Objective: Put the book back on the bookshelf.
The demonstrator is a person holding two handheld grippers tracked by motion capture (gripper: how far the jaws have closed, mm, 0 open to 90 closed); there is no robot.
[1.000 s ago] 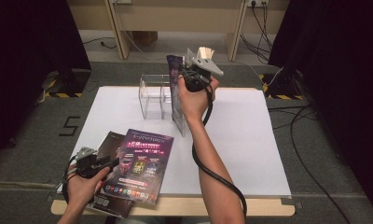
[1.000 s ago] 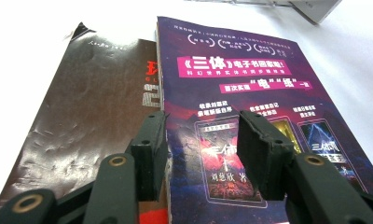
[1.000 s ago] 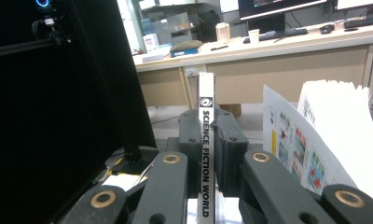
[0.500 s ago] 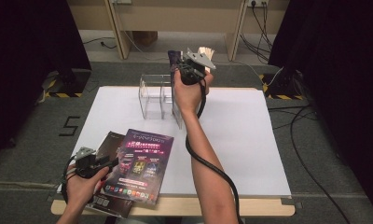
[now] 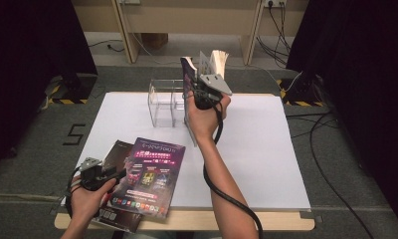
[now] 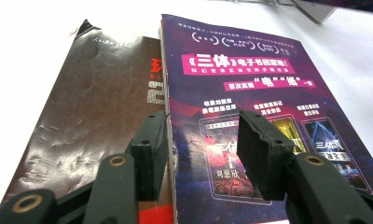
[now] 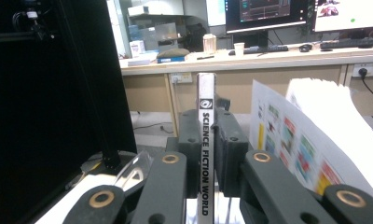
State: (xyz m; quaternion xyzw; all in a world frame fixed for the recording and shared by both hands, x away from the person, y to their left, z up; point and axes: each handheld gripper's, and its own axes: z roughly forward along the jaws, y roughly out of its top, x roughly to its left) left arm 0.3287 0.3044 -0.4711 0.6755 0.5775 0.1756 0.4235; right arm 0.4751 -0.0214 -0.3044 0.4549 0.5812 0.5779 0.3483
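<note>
Spine of the thin white-and-black magazine (image 7: 206, 154): "SCIENCE FICTION WORLD"
Grey floor beside the white table: a black "5" (image 5: 74, 134)

A glossy paper cover is seen on the purple magazine (image 6: 250, 116), and a shiny, creased dark cover on the magazine beneath it (image 6: 86, 126). The rack (image 5: 168, 102) is made of clear, smooth plastic. The tabletop (image 5: 266, 149) is covered in matt white, with a pale wood edge. The left gripper (image 6: 201, 144) is fitted with matt black pads, brass-coloured pins being set in its arms.
</note>
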